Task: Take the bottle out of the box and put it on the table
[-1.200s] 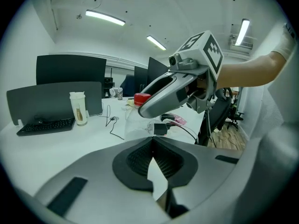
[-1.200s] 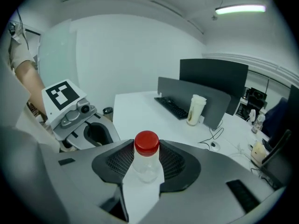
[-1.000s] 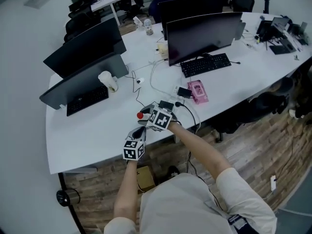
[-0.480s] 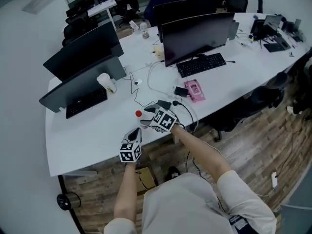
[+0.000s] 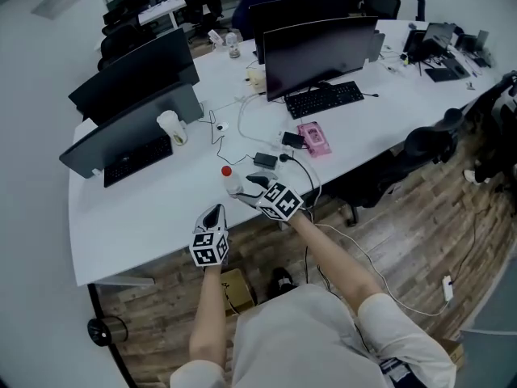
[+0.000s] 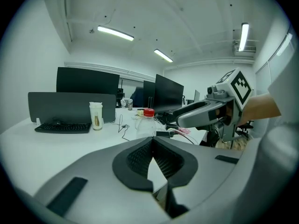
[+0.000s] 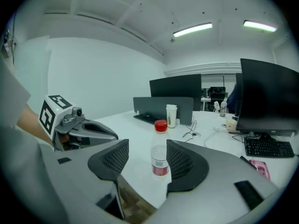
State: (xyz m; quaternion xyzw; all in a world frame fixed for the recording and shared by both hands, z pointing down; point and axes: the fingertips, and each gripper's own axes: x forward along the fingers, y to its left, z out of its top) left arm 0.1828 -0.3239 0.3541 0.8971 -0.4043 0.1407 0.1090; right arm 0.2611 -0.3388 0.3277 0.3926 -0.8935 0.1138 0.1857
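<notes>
A clear bottle (image 5: 229, 183) with a red cap and red label stands upright on the white table (image 5: 145, 225), close to its front edge. My right gripper (image 5: 250, 189) hangs just short of the bottle, jaws open, with the bottle (image 7: 160, 149) seen through the gap but untouched. The right gripper (image 7: 147, 156) has nothing between its pads. My left gripper (image 5: 213, 214) is off the table's front edge, left of the bottle, and its pads (image 6: 140, 155) meet on nothing. The bottle (image 6: 146, 121) shows beyond them. A cardboard box (image 5: 237, 288) sits on the floor under the table.
Behind the bottle lie a black power adapter (image 5: 265, 160) with cables and a pink pack (image 5: 313, 138). Dark monitors (image 5: 319, 51), two keyboards (image 5: 325, 99) and a paper cup (image 5: 170, 126) stand further back. A black chair (image 5: 428, 144) is at the right.
Both grippers have drawn back from the table toward the person. The right jaws have opened and come off the bottle, which stays standing on the table.
</notes>
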